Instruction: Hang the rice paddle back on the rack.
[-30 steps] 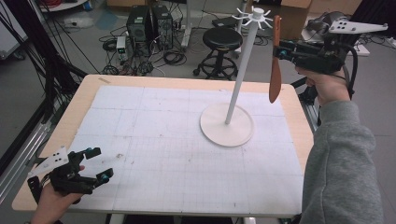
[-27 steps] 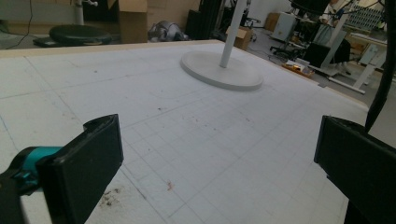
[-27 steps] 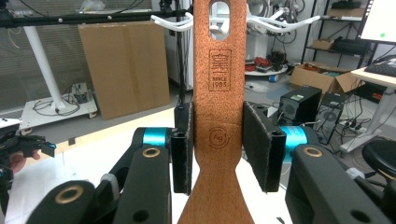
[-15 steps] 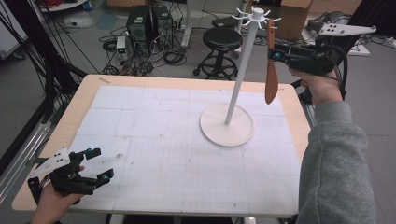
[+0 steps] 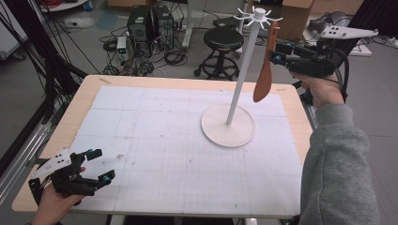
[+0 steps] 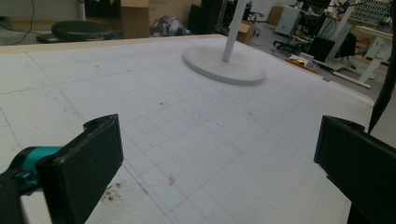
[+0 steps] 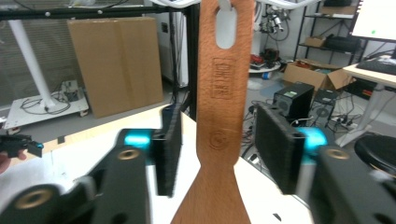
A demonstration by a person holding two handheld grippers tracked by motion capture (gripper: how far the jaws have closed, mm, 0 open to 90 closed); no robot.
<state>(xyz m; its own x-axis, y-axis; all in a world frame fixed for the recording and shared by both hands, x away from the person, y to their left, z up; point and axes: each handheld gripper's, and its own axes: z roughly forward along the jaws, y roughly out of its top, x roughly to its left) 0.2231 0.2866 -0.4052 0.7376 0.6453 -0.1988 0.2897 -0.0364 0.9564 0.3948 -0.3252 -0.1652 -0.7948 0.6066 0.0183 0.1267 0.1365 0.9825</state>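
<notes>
The wooden spatula [image 5: 264, 65] hangs by the slot in its handle from a hook of the white rack [image 5: 244, 77], blade down, above the far right part of the table. In the right gripper view the spatula [image 7: 223, 116] stands between the two black pads with a gap on each side: the right gripper [image 5: 277, 52] has just been opening its jaws and no longer presses the handle. The rack's round base sits on a white gridded mat [image 5: 155, 140] covering most of the pale wooden table [image 5: 80, 101]; the mat carries small dark specks and scuffs near the left. At the near left corner the left gripper [image 5: 99, 165] rests low over the mat, jaws spread wide with nothing between them. Beyond the far edge, on a grey floor, are a black stool [image 5: 224, 40], computer towers [image 5: 148, 23] amid tangled cables, and cardboard boxes [image 5: 293, 16].
</notes>
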